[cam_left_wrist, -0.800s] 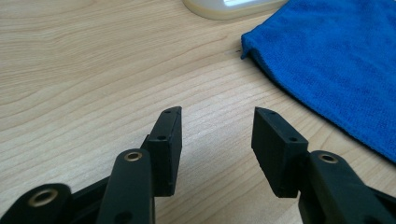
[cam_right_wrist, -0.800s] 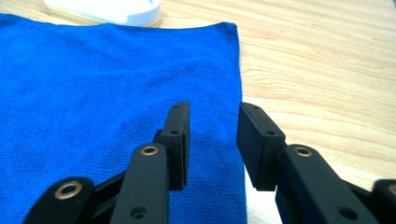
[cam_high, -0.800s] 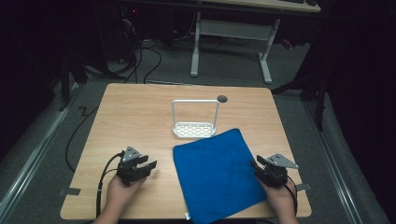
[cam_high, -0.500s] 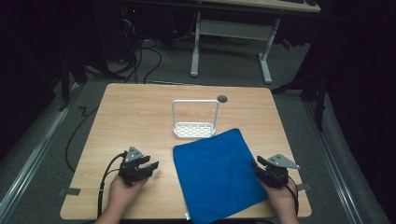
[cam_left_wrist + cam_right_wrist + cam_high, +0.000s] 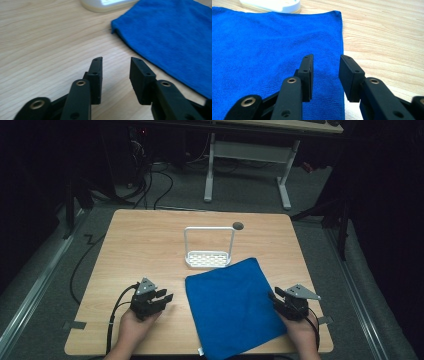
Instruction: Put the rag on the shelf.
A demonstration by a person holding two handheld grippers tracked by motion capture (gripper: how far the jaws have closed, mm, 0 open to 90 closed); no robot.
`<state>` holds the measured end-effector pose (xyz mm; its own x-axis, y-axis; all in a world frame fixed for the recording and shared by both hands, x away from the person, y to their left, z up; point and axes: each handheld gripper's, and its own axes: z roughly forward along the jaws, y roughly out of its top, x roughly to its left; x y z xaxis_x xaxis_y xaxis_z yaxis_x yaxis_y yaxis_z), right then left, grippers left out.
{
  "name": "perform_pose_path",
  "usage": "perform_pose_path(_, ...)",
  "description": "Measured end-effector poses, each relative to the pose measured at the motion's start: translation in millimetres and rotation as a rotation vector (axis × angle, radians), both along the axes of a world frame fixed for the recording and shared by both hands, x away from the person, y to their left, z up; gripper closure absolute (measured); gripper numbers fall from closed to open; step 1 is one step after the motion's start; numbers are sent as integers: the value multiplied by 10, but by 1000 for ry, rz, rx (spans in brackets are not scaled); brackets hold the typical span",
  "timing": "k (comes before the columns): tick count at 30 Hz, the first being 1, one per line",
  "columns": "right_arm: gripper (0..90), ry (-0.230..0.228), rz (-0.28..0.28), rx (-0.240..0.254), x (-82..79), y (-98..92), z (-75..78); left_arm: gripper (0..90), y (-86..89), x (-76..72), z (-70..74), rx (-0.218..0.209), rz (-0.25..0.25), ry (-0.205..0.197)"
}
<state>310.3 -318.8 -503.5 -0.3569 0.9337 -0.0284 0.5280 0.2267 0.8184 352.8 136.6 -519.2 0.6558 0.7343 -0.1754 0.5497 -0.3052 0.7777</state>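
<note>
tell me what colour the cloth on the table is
Plain bright blue cloth, clearest in the right gripper view.

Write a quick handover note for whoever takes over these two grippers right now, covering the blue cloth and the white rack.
Left gripper: jaws apart, nothing between them, over bare wood just left of the blue cloth.
Right gripper: jaws apart, nothing gripped, poised at the cloth's right edge.
Blue cloth: spread flat on the table, near edge reaching the table's front, far edge up against the white rack.
Done: nothing visibly handled; the cloth lies unfolded.
Left: probably grasp the cloth's edges and fold or move it.
</note>
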Motion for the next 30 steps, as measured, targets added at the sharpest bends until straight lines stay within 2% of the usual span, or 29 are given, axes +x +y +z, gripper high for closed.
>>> perform_pose_path(1,654,3,-3,3,-1,-3,-1,704,-65,-22,4,-4,-26,11)
perform_pose_path(2,654,3,-3,3,-1,-3,-1,732,-65,-22,4,-4,-26,11)
perform_pose_path(3,656,3,-3,3,0,-5,-2,760,-143,-35,3,-1,-59,33)
perform_pose_path(4,656,3,-3,3,0,-5,-2,784,-143,-35,3,-1,-59,33)
perform_pose_path(5,657,5,-3,1,4,-7,-6,805,-232,-67,0,8,-89,33)
perform_pose_path(7,658,6,-3,3,6,-7,-7,829,-282,-83,-3,14,-105,30)
perform_pose_path(9,659,8,1,-1,13,-5,-15,880,-411,-137,-1,34,-154,25)
perform_pose_path(10,659,8,1,-1,13,-5,-15,890,-411,-137,-1,34,-154,25)
perform_pose_path(19,663,16,4,4,19,4,-25,900,-818,-331,27,40,-293,18)
perform_pose_path(30,669,21,5,1,34,3,-33,900,-954,-376,-63,78,-342,47)
